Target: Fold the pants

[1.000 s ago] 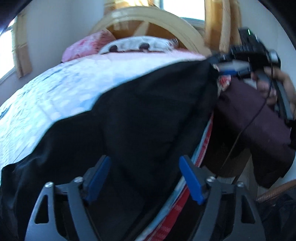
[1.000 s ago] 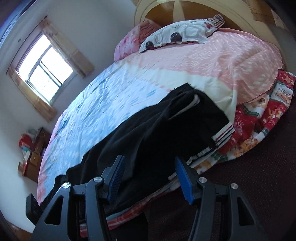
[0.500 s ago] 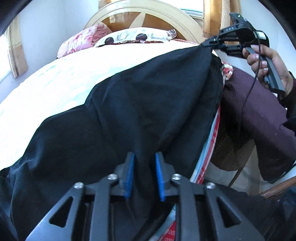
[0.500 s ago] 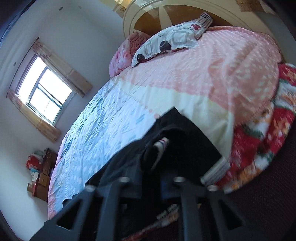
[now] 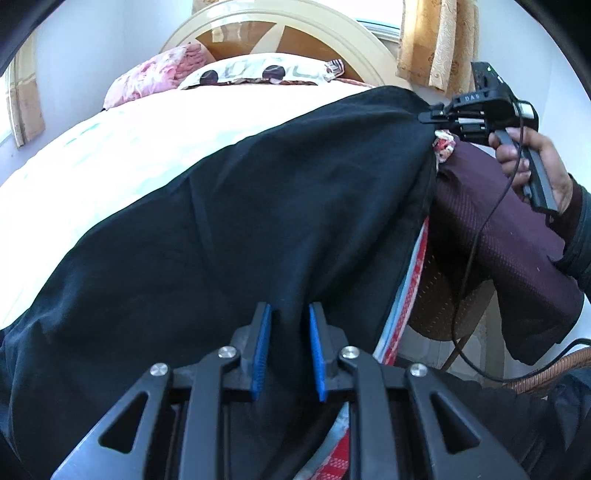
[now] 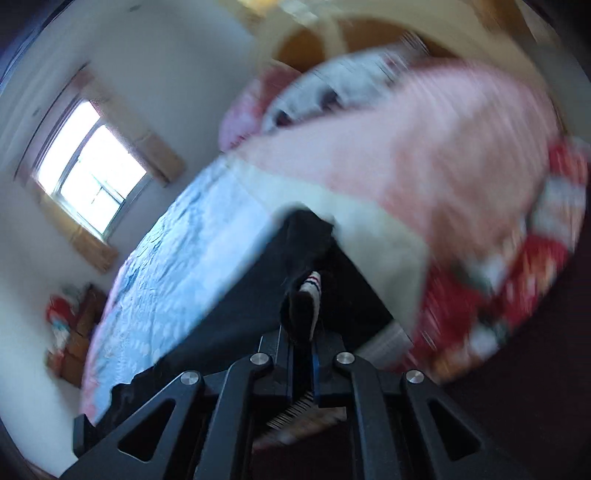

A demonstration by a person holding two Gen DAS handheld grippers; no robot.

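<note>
**Pants pinched at two points on the bed**

Pants [image 5: 258, 206] of black fabric are shown spread lengthwise along the near edge of a bed [image 5: 122, 155], lying on its pale cover and reaching toward the pillows [image 5: 258, 72] at the curved headboard [image 5: 295, 33]. In the left wrist view, the left gripper [image 5: 288, 347] is seen with its blue pads [image 5: 260, 354] drawn close together and a ridge of the black cloth clamped between them. The far end of the garment is held by the right gripper [image 5: 428, 117], whose handle is grasped by a hand [image 5: 532, 162] in a dark sleeve; a cable hangs from it. In the blurred right wrist view, the right gripper [image 6: 302, 341] is seen nearly closed on a bunched fold of the pants [image 6: 258, 295], where a striped white trim [image 6: 314, 291] shows just above the fingers. A window [image 6: 92, 173] is visible on the far wall, and a red patterned bedspread [image 6: 517, 288] hangs at the bed's side.
</note>
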